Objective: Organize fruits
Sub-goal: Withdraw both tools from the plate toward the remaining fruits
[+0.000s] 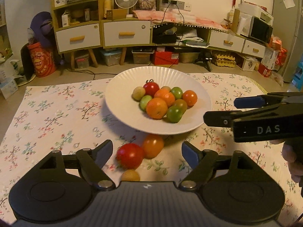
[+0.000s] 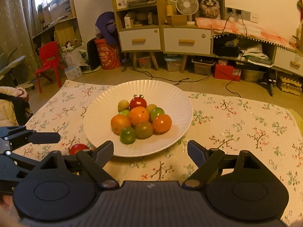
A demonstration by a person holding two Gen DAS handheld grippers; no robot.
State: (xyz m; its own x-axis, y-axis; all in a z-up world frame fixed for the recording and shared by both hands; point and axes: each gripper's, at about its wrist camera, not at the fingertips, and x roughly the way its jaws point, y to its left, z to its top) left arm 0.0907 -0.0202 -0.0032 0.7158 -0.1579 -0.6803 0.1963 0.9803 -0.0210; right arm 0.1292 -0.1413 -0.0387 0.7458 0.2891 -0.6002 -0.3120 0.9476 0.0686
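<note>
A white ribbed plate (image 1: 121, 87) on the flowered cloth holds a heap of several oranges, tomatoes and green fruits (image 1: 161, 102). In front of the plate, on the cloth, lie a red tomato (image 1: 130, 155), an orange tomato (image 1: 153, 145) and a small tan fruit (image 1: 130, 176). My left gripper (image 1: 146, 147) stands open around these loose fruits, its pads clear of them. My right gripper (image 2: 150, 146) is open and empty, facing the near rim of the plate (image 2: 98, 109). It also shows at the right of the left wrist view, as the right gripper (image 1: 220, 110) beside the plate.
The flowered cloth (image 2: 246, 124) runs wide to the right of the plate. The red tomato (image 2: 77, 148) and a left gripper finger (image 2: 45, 137) show at the right wrist view's left. A red chair (image 2: 49, 60) and cabinets (image 2: 185, 39) stand beyond.
</note>
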